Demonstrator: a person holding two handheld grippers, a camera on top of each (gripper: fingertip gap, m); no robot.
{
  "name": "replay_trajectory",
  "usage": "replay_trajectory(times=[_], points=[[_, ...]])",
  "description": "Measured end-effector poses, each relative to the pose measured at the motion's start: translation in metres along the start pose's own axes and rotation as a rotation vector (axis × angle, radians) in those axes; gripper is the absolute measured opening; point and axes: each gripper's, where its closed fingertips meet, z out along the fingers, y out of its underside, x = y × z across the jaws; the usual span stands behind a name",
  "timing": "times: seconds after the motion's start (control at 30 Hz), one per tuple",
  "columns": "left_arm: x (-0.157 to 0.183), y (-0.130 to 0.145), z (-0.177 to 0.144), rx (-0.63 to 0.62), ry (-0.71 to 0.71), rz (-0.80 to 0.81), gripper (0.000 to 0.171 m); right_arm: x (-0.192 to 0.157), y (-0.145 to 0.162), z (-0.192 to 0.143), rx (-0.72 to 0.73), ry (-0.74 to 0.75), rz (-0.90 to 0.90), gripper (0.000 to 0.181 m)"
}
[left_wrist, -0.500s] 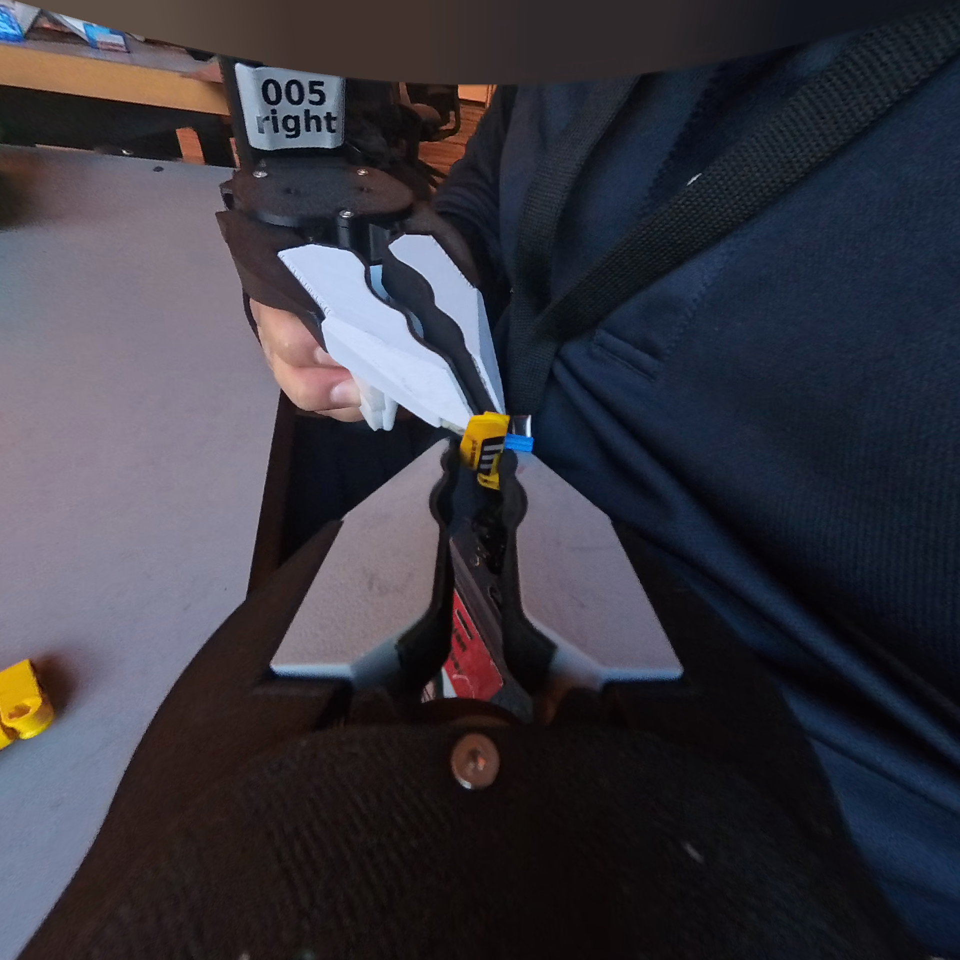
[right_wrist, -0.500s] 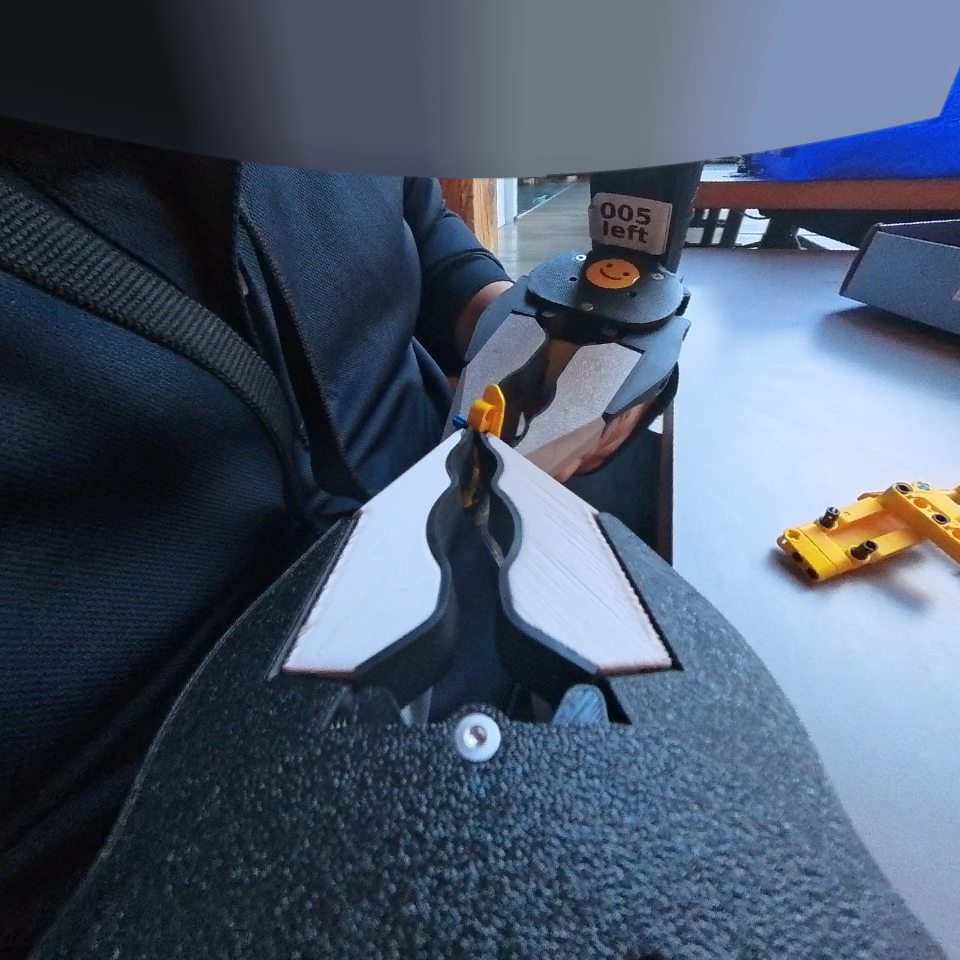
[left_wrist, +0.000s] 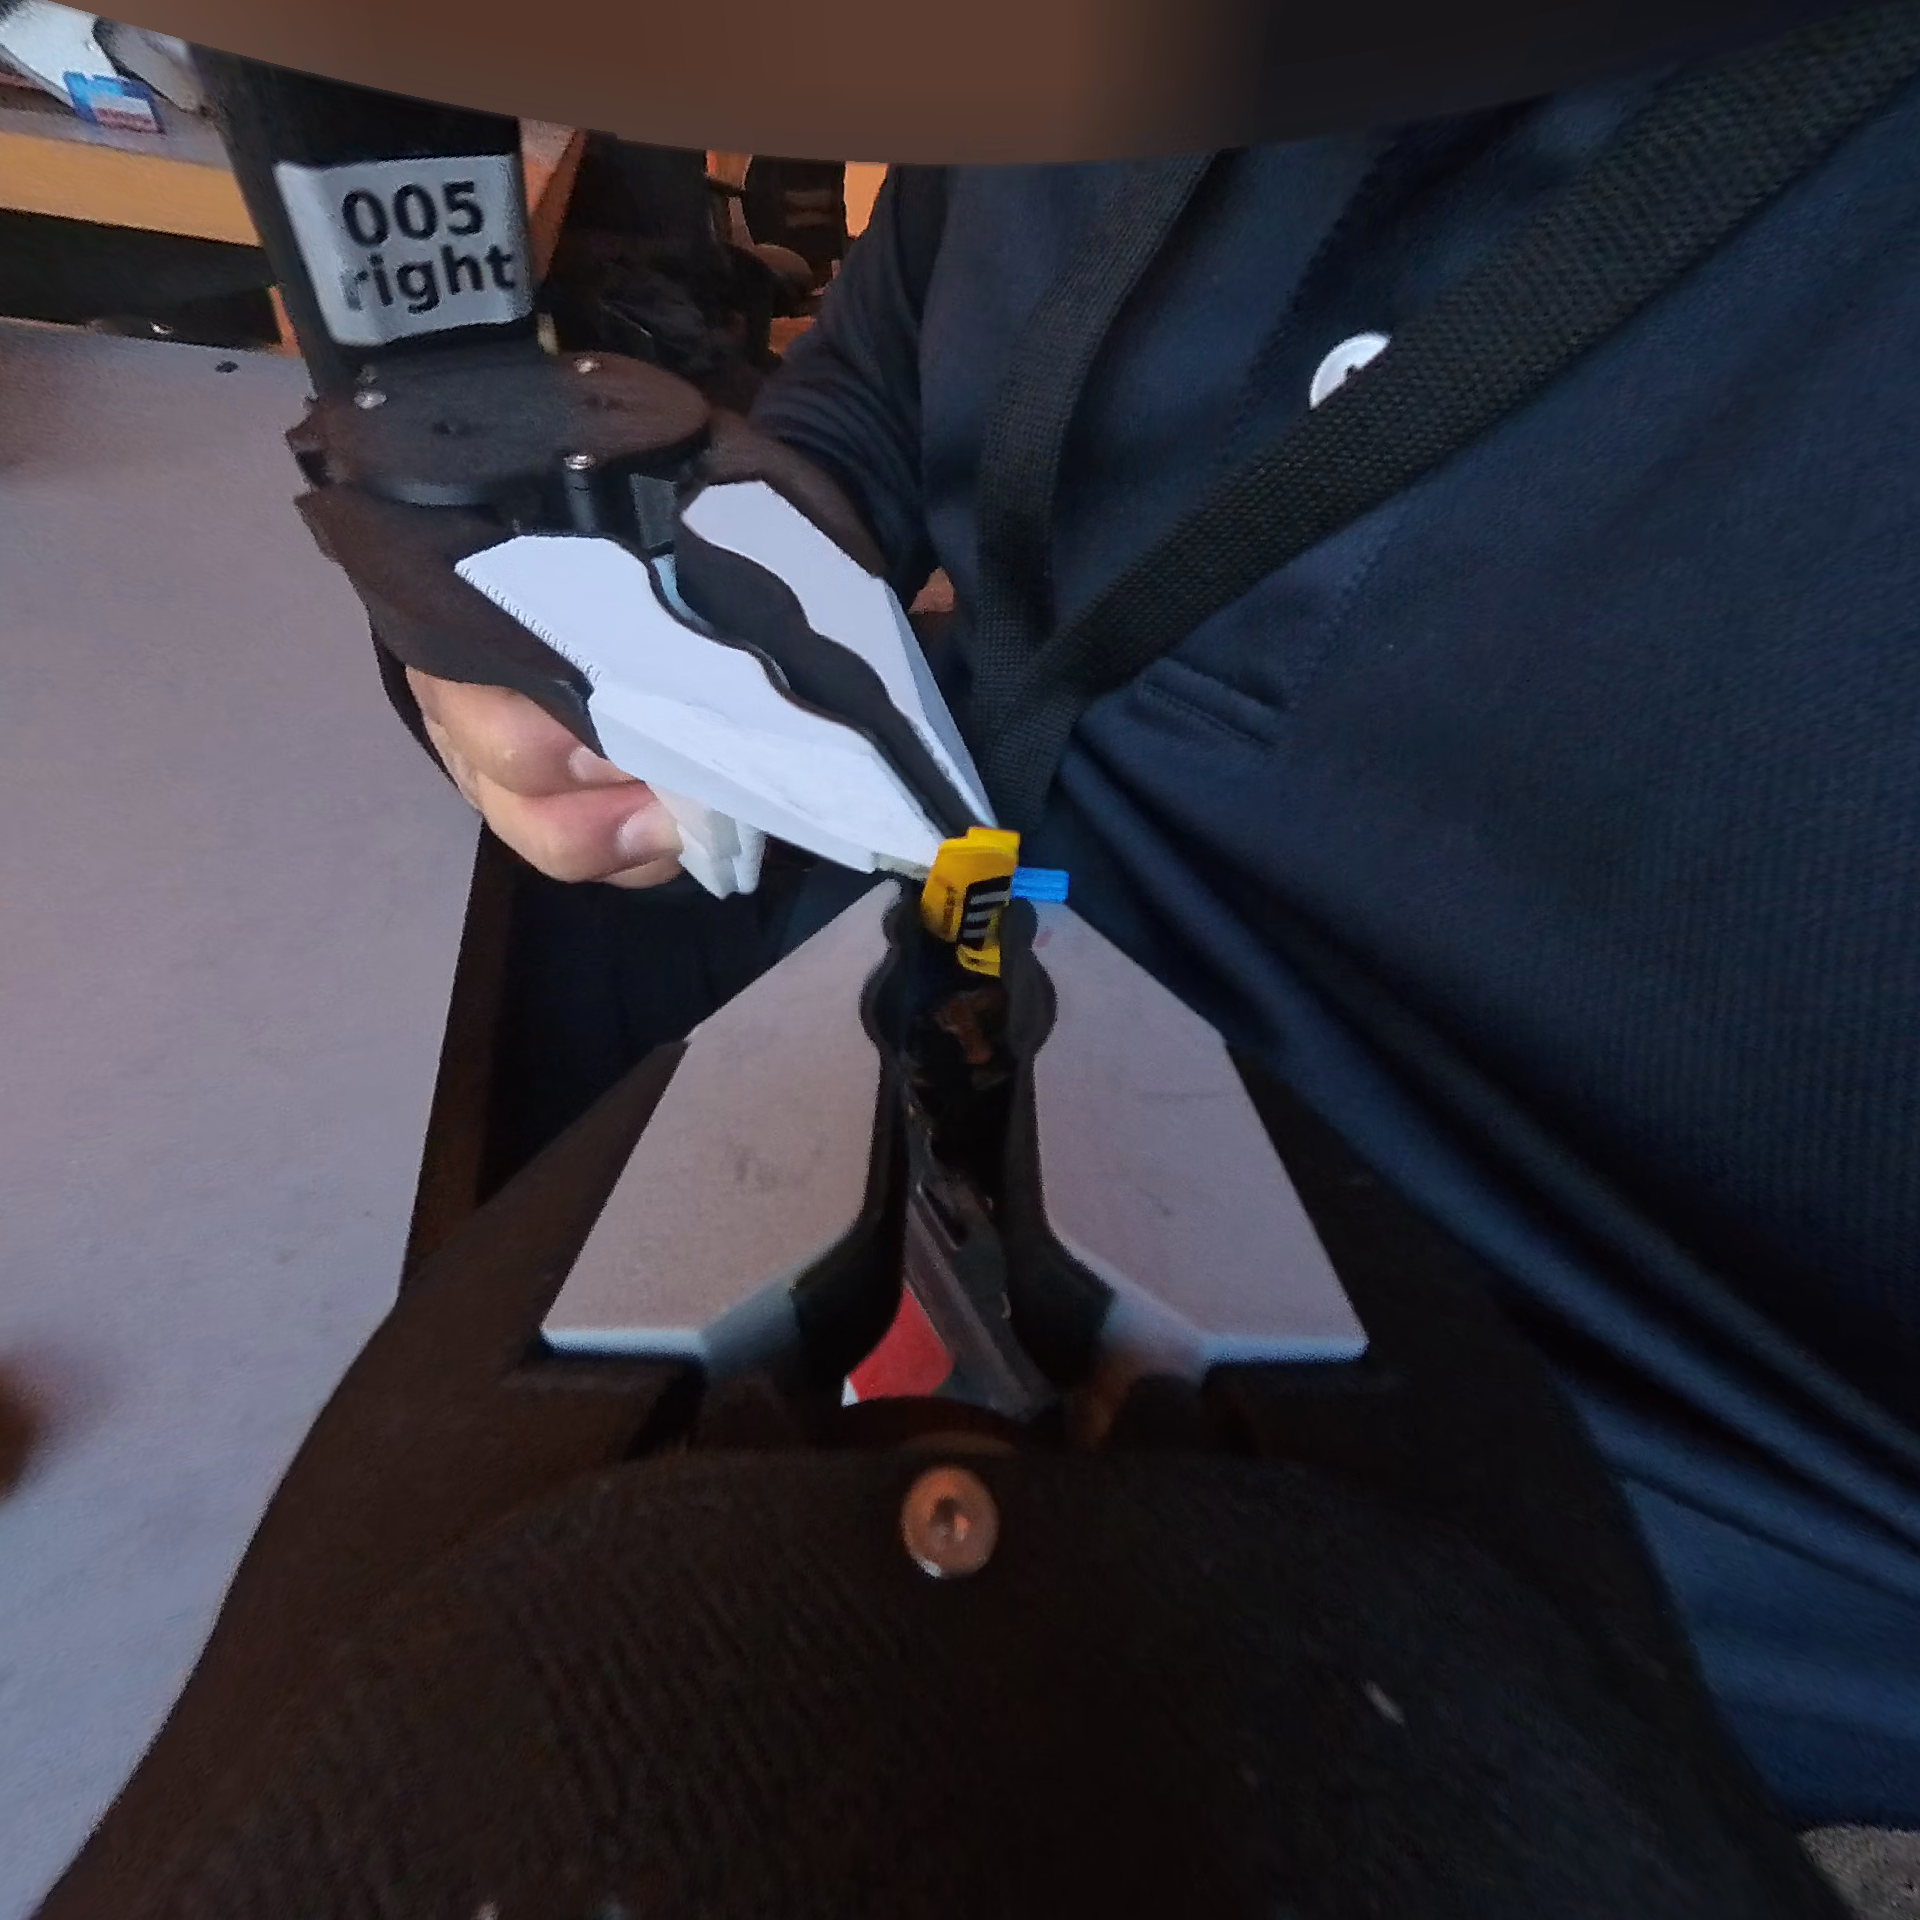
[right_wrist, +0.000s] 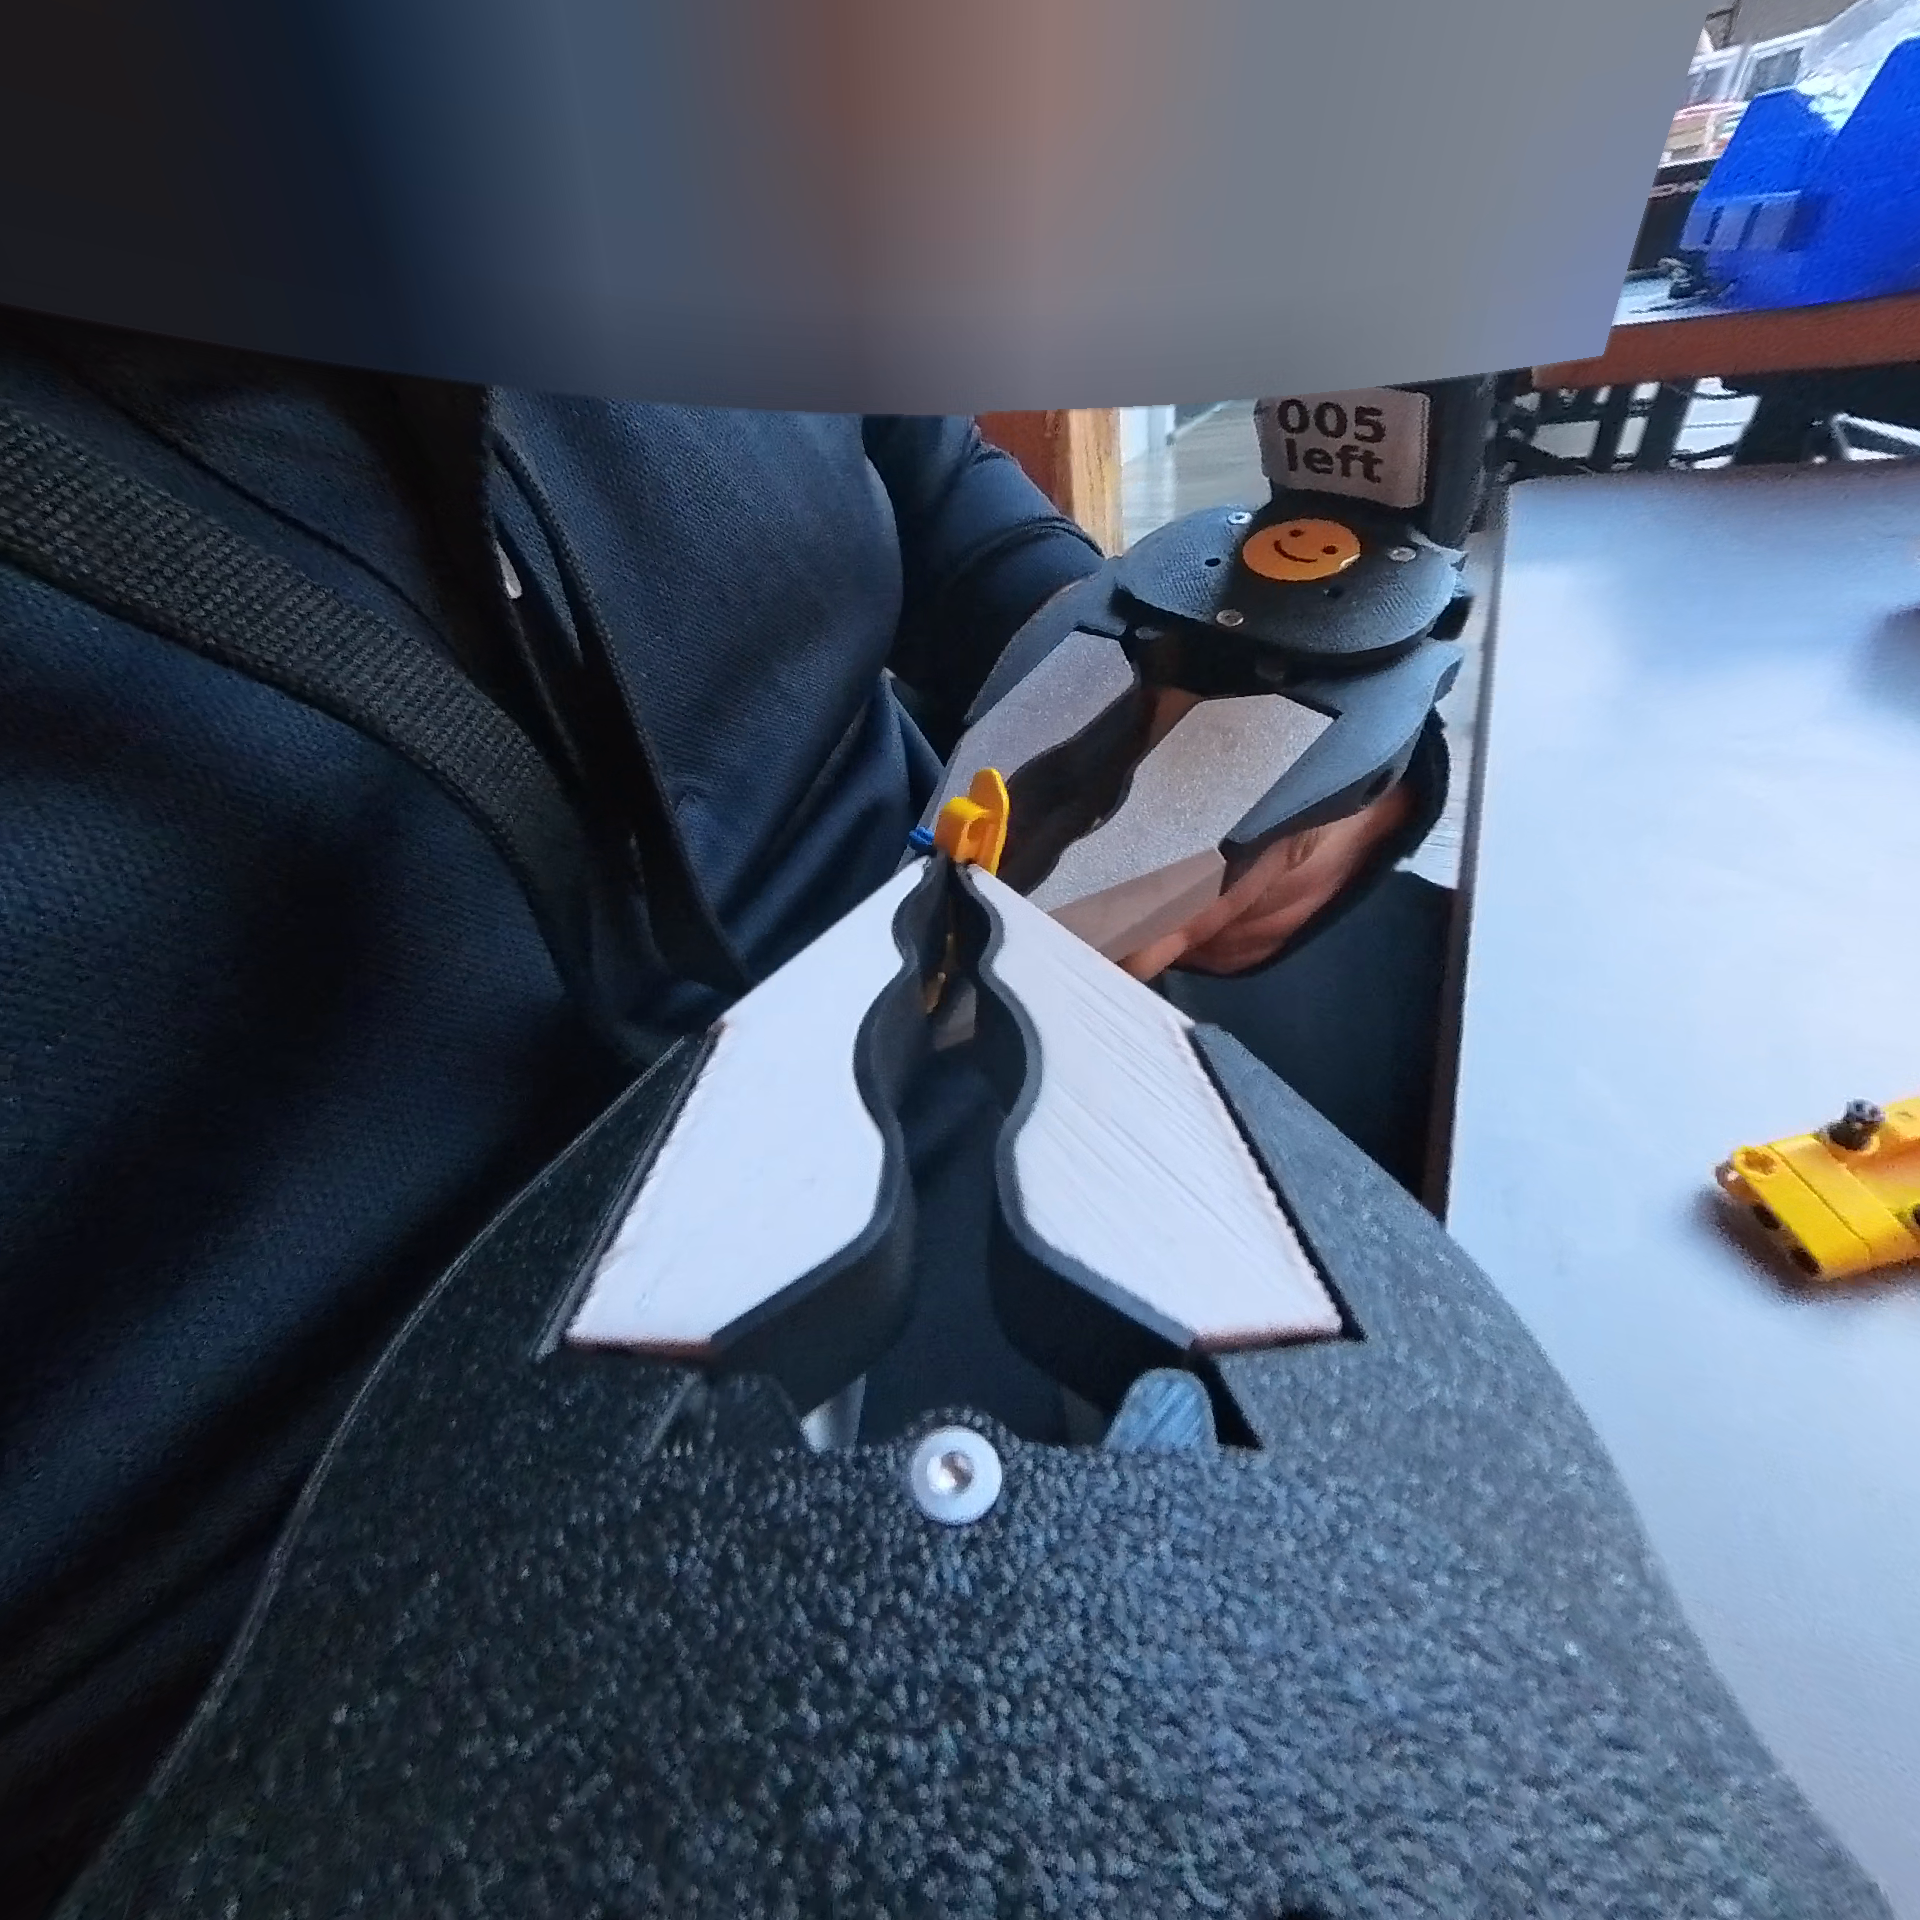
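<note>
Left gripper (left_wrist: 961, 914): pinching the small yellow piece (left_wrist: 971, 896) at its tips.
Right gripper (right_wrist: 951, 868): pressed onto the same piece from 11 o'clock.
Blue pin (left_wrist: 1039, 884): protrudes at 3 o'clock.
Bench (right_wrist: 1683, 831): yellow beam assembly (right_wrist: 1839, 1195) at 3 o'clock.

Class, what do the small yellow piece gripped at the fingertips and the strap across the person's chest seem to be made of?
Small yellow piece: likely moulded plastic, smooth, slightly glossy, with crisp edges and a blue pin through it. Black strap: woven webbing, matte, visibly ribbed weave.
</note>
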Motion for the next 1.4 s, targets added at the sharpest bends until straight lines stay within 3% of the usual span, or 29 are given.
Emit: replay_trajectory(times=[0.17, 0.33, 0.47, 0.6, 0.87, 1.1, 1.2, 1.4], points=[[-0.018, -0.007, -0.008, 0.056, -0.109, -0.054, 0.012, 0.015, -0.008, -0.008, 0.017, 0.025, 0.163, 0.0], [-0.022, 0.004, -0.003, -0.021, -0.131, -0.103, 0.012, 0.015, 0.002, -0.012, -0.041, 0.071, 0.191, 0.001], [-0.032, 0.009, -0.005, -0.056, -0.198, -0.137, 0.012, 0.022, 0.003, -0.015, 0.018, 0.134, 0.273, 0.005], [-0.044, 0.017, -0.01, -0.118, -0.303, -0.142, 0.012, 0.03, 0.007, -0.016, 0.028, 0.257, 0.238, 0.011], [-0.038, 0.022, -0.003, -0.154, -0.248, -0.187, 0.012, 0.028, 0.014, -0.016, -0.007, 0.24, 0.178, 0.003], [-0.042, 0.025, -0.007, -0.18, -0.268, -0.183, 0.012, 0.026, 0.015, -0.016, -0.046, 0.176, 0.245, 0.013], [-0.044, 0.027, -0.007, -0.191, -0.283, -0.185, 0.012, 0.032, 0.017, -0.016, -0.048, 0.205, 0.24, 0.004], [-0.04, 0.024, -0.009, -0.184, -0.257, -0.204, 0.011, 0.032, 0.014, -0.013, -0.062, 0.203, 0.19, 0.003]])
